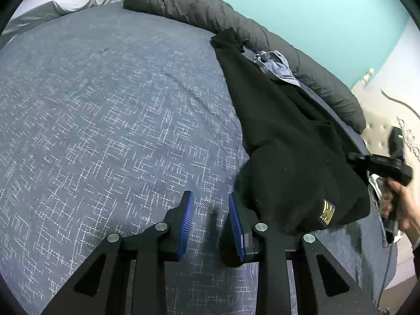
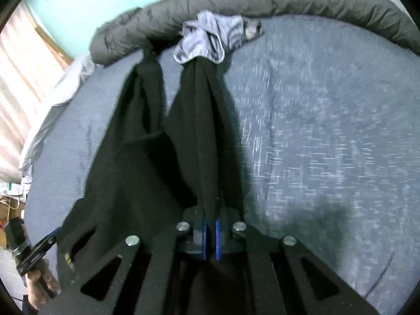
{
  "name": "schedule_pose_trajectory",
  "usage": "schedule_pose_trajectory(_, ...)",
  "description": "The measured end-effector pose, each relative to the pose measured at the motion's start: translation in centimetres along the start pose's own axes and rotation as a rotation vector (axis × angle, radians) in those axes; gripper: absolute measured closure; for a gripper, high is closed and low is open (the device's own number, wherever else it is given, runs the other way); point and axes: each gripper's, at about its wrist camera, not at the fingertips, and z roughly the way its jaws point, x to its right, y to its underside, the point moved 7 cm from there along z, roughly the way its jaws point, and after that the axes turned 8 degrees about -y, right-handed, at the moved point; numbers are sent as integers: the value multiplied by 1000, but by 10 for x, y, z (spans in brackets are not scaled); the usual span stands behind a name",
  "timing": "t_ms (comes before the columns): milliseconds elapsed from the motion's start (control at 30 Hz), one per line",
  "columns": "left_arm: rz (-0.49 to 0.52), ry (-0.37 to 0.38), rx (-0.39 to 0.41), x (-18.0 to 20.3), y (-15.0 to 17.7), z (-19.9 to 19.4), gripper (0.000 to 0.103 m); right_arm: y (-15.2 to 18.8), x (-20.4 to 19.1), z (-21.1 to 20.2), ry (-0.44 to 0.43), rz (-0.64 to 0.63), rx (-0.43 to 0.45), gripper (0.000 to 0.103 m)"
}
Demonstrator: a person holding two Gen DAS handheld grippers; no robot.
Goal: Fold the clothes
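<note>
Pinching a fold of black trousers [image 2: 199, 141] between its blue pads [image 2: 217, 239], the right gripper [image 2: 210, 225] has its jaws pressed nearly together on the cloth at the bottom centre of the right wrist view. From there the trousers run up the frame in two dark legs toward a crumpled pale blue garment [image 2: 207, 36] lying at the top centre, just beside the rolled grey duvet [image 2: 288, 0] along the far edge of the bed [image 2: 328, 131].

On the other side, the left gripper [image 1: 211, 218] has its jaws spread and holds nothing; it hovers over the patterned blue bedsheet at the bottom centre of the left wrist view. The trousers' waist end, with a small yellow label [image 1: 326, 211], lies just right of its right pad, close to it or touching. The trousers stretch toward the upper right of that frame. A hand [image 1: 399, 204] grips the right gripper's handle at the right edge.
</note>
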Motion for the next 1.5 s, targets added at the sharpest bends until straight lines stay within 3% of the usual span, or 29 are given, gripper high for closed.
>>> schedule_pose_trajectory(167,4,-4,10,0,1,-4,73,25,-10,-68,-21,-42,63,100)
schedule_pose_trajectory(267,9,-2,11,3,4,-5,73,48,-8,-90,-35,-36,44,100)
schedule_pose_trajectory(333,15,-4,12,5,4,-5,73,66,-6,-89,-27,-53,-30,100)
schedule_pose_trajectory(433,15,-3,20,6,2,-7,73,81,-6,-86,-49,-20,-75,100)
schedule_pose_trajectory(567,15,2,19,9,-2,-5,73,81,-10,-74,-18,-40,-130,95)
schedule_pose_trajectory(633,16,4,16,10,-4,-3,73,67,-7,-81,8,-29,-79,87)
schedule_pose_trajectory(733,13,11,23,14,-10,-1,73,38,4,-96,37,-9,33,58)
schedule_pose_trajectory(767,11,15,26,16,-13,0,73,27,7,-100,53,-4,62,56)
schedule_pose_trajectory(900,8,12,21,24,-21,9,73,-5,11,-83,56,10,70,52)
schedule_pose_trajectory(1133,30,-23,4,30,-32,25,68,-65,10,-5,56,-26,-34,49)
schedule_pose_trajectory(1200,23,-38,6,26,-37,29,60,-72,10,8,63,-38,-62,49)
schedule_pose_trajectory(1500,25,-80,-22,20,-49,53,57,-111,31,84,166,-137,-177,49)
